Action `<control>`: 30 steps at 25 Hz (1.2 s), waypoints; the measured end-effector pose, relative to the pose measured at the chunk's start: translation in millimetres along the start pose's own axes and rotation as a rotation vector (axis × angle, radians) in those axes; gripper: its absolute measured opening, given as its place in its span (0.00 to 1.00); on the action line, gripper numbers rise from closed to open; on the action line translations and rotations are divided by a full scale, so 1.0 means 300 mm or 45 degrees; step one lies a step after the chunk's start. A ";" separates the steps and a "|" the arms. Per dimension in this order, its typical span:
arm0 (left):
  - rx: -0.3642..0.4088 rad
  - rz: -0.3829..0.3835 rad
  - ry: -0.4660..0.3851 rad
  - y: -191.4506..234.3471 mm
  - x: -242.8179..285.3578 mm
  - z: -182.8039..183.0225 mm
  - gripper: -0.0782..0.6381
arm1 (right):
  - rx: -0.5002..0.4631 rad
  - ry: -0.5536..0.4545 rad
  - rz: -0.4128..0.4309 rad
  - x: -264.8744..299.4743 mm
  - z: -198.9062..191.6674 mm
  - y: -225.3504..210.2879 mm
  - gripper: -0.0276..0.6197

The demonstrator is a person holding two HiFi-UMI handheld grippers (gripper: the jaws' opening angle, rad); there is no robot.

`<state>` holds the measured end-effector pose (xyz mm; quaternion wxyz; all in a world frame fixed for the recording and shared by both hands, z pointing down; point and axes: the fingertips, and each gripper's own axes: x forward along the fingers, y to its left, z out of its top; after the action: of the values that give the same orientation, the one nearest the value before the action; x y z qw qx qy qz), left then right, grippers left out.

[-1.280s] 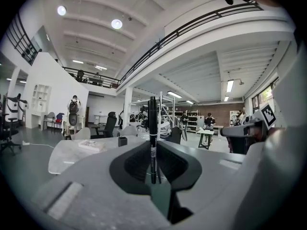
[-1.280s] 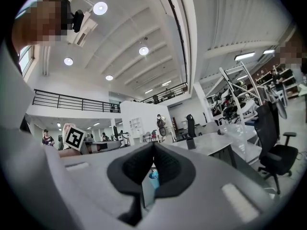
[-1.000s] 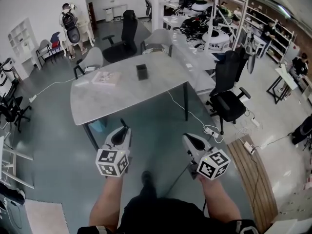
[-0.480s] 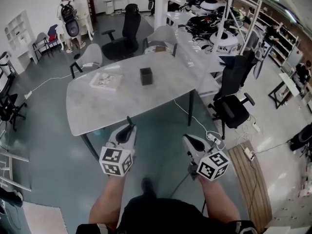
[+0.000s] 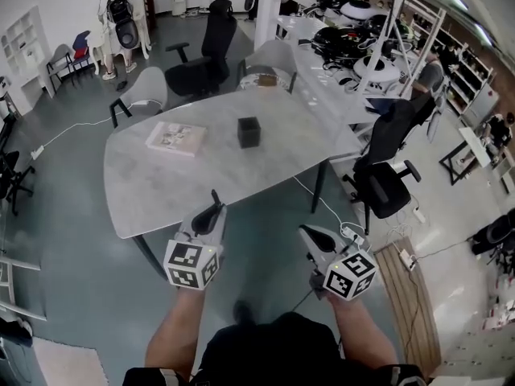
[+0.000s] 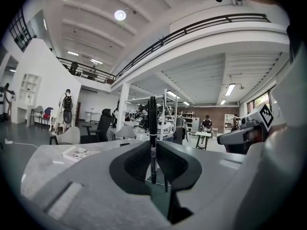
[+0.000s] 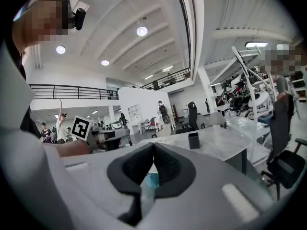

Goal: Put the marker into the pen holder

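On table [image 5: 161, 185]: one pen holder [image 5: 249, 132] | left tongs [image 6: 152, 146] grip one marker [image 6: 152, 121] | right tongs [image 7: 153, 146] closed

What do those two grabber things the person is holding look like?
Both the left gripper and the right gripper have light grey shells with black padded jaws. Each carries a white cube printed with black square markers. The forearms are bare, no sleeves over them.

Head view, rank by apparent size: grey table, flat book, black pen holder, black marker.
1. Grey stone-look table
2. Flat white book
3. Black square pen holder
4. Black marker in left hand-held gripper; only its tip shows, nearer the camera, so unsure.
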<state>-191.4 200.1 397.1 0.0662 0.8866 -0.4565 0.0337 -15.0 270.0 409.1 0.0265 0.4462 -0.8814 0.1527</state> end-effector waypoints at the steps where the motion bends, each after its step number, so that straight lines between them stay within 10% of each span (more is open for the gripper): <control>1: -0.006 -0.002 0.002 0.013 0.006 0.000 0.17 | 0.000 0.003 0.000 0.013 0.004 0.000 0.05; 16: 0.006 0.031 0.096 0.120 0.230 -0.014 0.17 | 0.069 -0.016 0.135 0.286 0.046 -0.180 0.05; 30: 0.014 0.127 0.146 0.216 0.880 0.074 0.17 | 0.132 -0.036 0.237 0.624 0.254 -0.794 0.05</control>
<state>-90.6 -52.9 412.4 0.0854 0.8597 -0.4954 0.0901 68.7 -30.3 429.2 -0.0234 0.3654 -0.9102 0.1935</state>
